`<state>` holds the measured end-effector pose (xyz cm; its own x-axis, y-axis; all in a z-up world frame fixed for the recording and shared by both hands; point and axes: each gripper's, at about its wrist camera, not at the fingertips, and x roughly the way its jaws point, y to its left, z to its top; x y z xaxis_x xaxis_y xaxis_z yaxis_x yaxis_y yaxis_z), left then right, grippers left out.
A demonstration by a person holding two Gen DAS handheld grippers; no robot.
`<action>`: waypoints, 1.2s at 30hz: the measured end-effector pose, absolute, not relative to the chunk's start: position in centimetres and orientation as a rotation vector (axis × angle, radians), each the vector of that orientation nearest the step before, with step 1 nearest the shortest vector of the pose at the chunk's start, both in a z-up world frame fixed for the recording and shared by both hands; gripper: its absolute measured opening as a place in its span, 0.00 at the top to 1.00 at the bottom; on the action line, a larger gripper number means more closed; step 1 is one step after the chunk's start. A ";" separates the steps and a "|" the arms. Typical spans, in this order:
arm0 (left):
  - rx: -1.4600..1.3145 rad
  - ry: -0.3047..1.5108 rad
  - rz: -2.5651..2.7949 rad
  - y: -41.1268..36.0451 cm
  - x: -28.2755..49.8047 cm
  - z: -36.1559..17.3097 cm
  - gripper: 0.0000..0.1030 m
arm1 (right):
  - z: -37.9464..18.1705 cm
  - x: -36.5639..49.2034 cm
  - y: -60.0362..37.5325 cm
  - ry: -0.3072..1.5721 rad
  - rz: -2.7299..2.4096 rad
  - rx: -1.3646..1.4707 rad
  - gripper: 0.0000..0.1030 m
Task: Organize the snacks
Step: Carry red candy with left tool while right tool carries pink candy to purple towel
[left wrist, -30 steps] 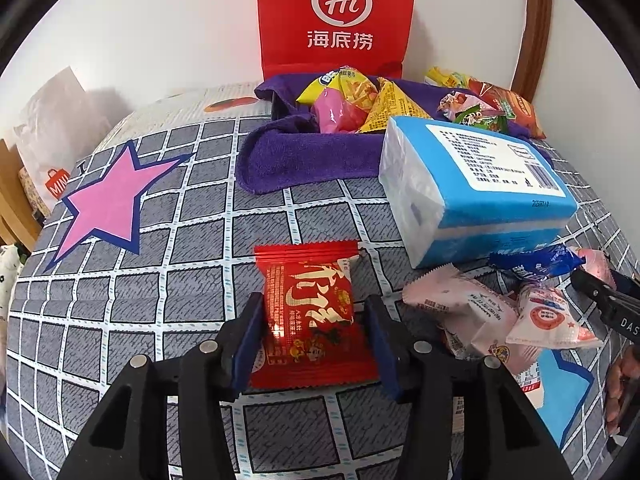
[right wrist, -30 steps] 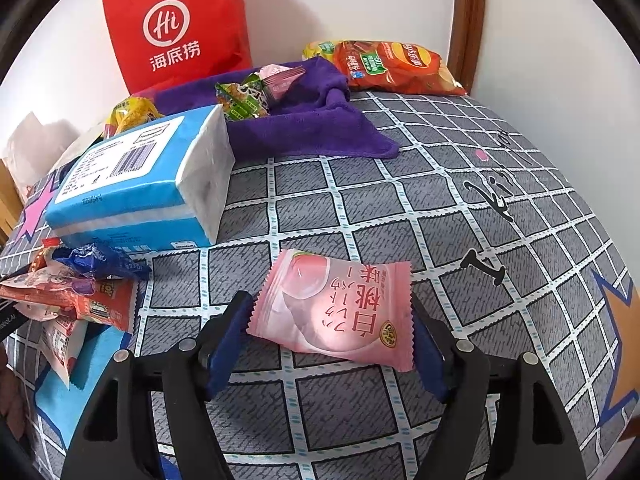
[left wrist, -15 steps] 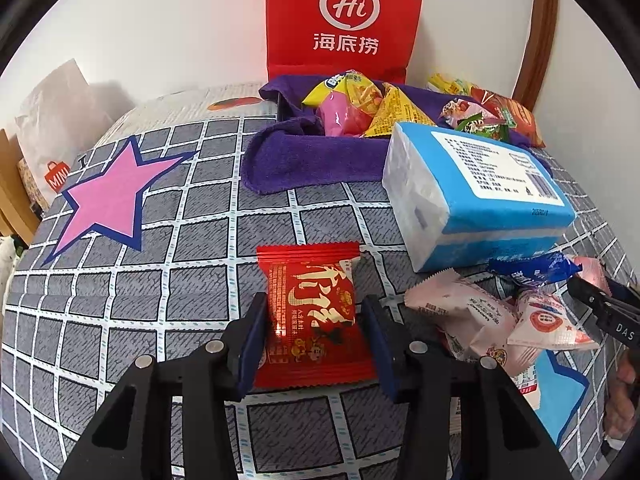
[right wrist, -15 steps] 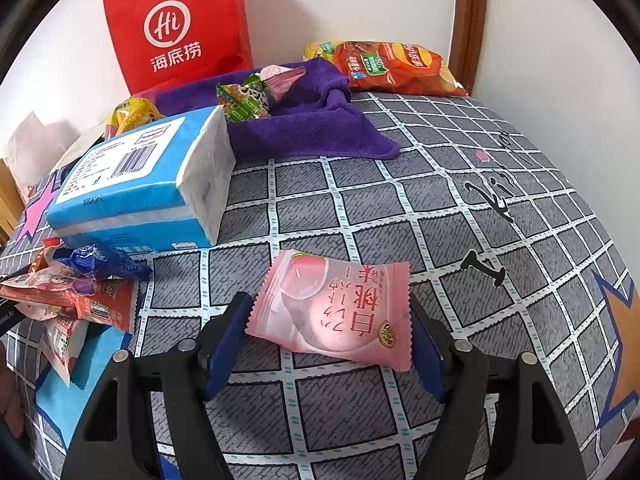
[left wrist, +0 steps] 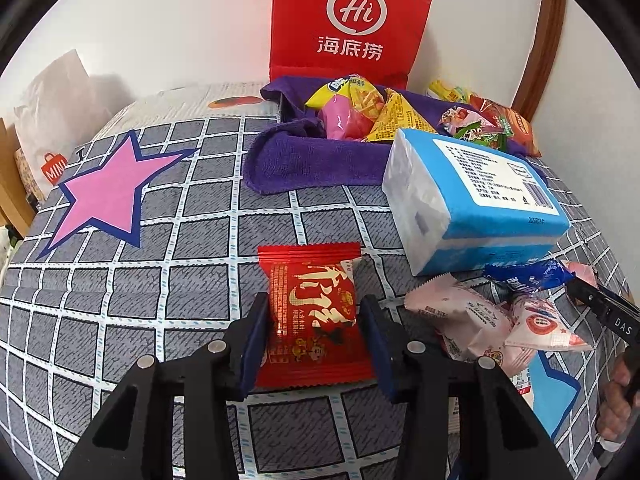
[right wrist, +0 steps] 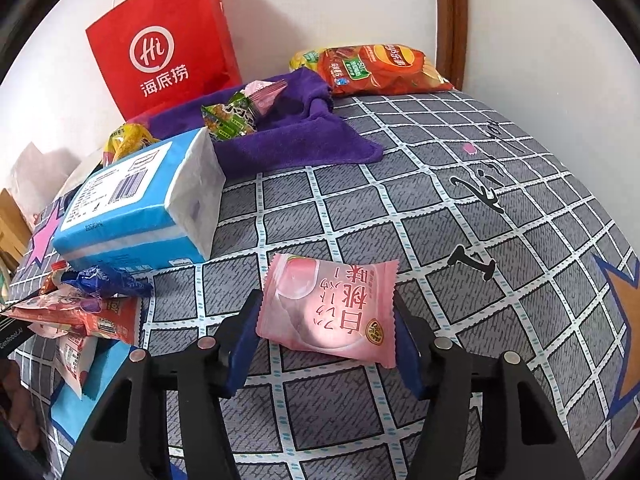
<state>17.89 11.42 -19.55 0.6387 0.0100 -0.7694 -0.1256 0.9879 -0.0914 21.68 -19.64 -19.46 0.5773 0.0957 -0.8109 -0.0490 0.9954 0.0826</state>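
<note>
A red packet (left wrist: 314,312) is pinched between the blue pads of the left gripper (left wrist: 314,334) and a pink packet (right wrist: 330,308) is clamped in the right gripper (right wrist: 322,338), both raised over the checked cover (right wrist: 440,208), presumably so that they can be carried to the purple cloth (left wrist: 304,152); several bright packets are already gathered in the cloth's hollow, while a loose pile (left wrist: 492,320) is left beside the blue pack (left wrist: 472,200); a red bag (left wrist: 348,20) is stood against the wall, its contents hidden.
</note>
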 end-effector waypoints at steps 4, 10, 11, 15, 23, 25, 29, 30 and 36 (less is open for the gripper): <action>-0.163 0.874 0.064 11.6 17.7 -19.4 0.59 | -19.4 21.7 -19.4 0.957 0.077 0.037 0.43; -0.161 0.876 0.069 11.3 17.6 -19.3 0.59 | -19.5 21.8 -19.5 0.959 0.080 0.046 0.43; -0.156 0.875 0.071 11.3 17.6 -19.4 0.59 | -19.6 21.7 -19.4 0.956 0.079 0.043 0.43; -0.158 0.875 0.069 11.3 17.7 -19.3 0.59 | -19.6 21.6 -19.4 0.951 0.074 0.045 0.43; -0.200 0.888 0.041 12.0 17.3 -18.4 0.59 | -19.0 21.5 -20.3 0.955 0.104 0.110 0.46; -0.204 0.876 0.041 12.2 17.1 -17.5 0.59 | -18.6 21.6 -20.3 0.954 0.124 0.124 0.46; -0.192 0.850 0.042 12.3 17.0 -15.6 0.59 | -17.0 21.7 -19.8 0.917 0.141 0.097 0.47; -0.188 0.840 0.038 12.2 17.0 -15.1 0.59 | -16.4 21.7 -19.6 0.906 0.144 0.079 0.47; -0.162 0.789 0.020 11.8 18.2 -11.7 0.59 | -12.0 22.7 -18.1 0.826 0.189 0.026 0.47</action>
<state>18.22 11.84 -11.66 0.7052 -0.0429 -0.7077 -0.0782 0.9874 -0.1377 22.72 -18.12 -12.01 0.6619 0.1769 -0.7284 -0.1568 0.9829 0.0963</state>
